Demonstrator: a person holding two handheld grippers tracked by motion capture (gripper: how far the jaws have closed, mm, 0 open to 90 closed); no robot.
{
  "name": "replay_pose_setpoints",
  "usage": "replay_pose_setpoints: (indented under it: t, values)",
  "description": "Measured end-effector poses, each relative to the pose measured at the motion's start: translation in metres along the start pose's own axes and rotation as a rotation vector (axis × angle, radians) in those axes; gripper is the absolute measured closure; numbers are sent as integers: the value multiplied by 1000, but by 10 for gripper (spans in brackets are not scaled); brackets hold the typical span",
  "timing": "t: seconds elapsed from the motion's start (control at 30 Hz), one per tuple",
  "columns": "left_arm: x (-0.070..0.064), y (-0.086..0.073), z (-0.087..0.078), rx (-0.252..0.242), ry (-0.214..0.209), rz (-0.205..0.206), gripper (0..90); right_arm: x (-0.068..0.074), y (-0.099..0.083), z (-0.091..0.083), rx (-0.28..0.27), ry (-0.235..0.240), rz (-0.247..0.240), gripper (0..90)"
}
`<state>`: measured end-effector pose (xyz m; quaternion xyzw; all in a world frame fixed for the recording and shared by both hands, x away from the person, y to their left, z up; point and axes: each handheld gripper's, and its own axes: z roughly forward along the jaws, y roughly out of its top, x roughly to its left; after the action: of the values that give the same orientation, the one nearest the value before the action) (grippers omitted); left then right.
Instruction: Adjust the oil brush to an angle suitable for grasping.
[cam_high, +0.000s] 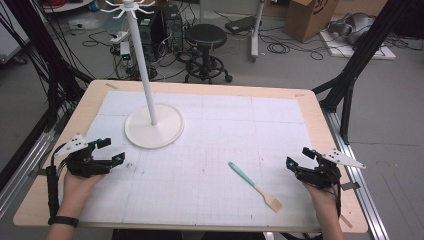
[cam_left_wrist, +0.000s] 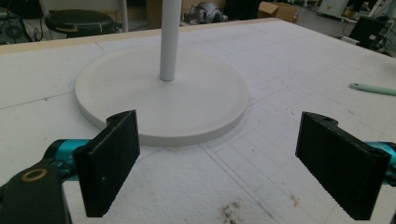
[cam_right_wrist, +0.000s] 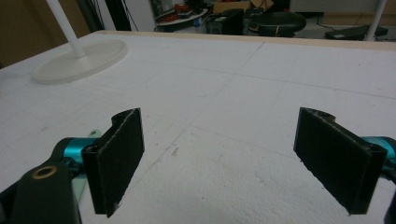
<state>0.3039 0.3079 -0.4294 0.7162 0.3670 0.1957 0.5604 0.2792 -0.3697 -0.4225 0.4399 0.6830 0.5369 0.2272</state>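
The white round-based stand with its tall pole (cam_high: 153, 126) blocked the far left of the white gridded mat (cam_high: 225, 125); a green-handled wooden spatula (cam_high: 255, 186) lay near the front right, and open mat stretched between and beyond them

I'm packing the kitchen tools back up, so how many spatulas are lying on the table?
1. The spatula lies on the white mat near the front right, green handle pointing toward the stand, wooden blade toward the right gripper. Nothing seems able to hide another.

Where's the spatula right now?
In the high view the spatula lies flat on the white mat, right of centre near the front edge, just left of the right hand-held gripper, untouched.
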Motion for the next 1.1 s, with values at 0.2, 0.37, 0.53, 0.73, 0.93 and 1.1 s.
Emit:
replay_pose_setpoints:
  t: [0.2, 0.37, 0.53, 0.73, 0.93, 1.1]
  values:
    - [0, 0, -1, 9, 6, 8, 147, 0, 0, -2, 0, 4, -1, 149]
    - [0, 0, -1, 8, 9, 11, 148, 2, 3, -3, -4, 1, -1, 142]
    - [0, 0, -1, 6, 11, 20, 148, 3, 4, -4, -2, 10, 2, 139]
    - [0, 0, -2, -1, 13, 17, 149, 4, 3, -2, 12, 27, -1, 135]
    - [2, 0, -1, 2, 14, 25, 149, 8, 4, -1, 23, 48, -3, 135]
    - [2, -1, -1, 5, 20, 34, 149, 13, 4, 0, 39, 87, -12, 135]
